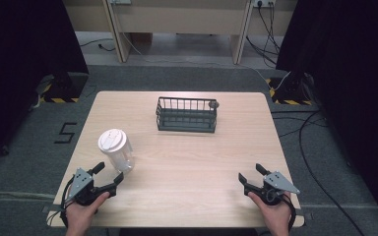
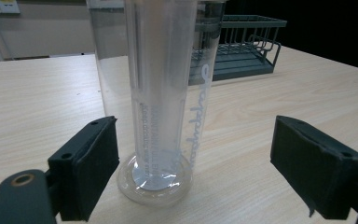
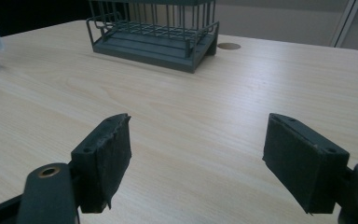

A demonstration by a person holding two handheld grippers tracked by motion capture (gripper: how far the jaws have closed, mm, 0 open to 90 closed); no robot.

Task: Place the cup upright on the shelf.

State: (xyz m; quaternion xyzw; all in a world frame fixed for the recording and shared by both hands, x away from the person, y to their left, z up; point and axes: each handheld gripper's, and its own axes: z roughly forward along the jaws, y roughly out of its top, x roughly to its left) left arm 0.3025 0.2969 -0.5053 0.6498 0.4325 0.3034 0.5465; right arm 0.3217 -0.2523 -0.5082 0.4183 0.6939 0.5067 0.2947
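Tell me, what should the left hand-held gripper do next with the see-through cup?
Probably close on the clear plastic cup. The left hand-held gripper is open, its jaws already stand on either side of the upright cup's base, and neither pad touches it yet.

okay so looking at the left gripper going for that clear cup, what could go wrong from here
The clear cup is tall on a narrow base, and the open left gripper is low around it, so a nudge from one jaw might tip it. Its smooth wall could slip in the pads. It also stands near the table edge, so it could topple off.
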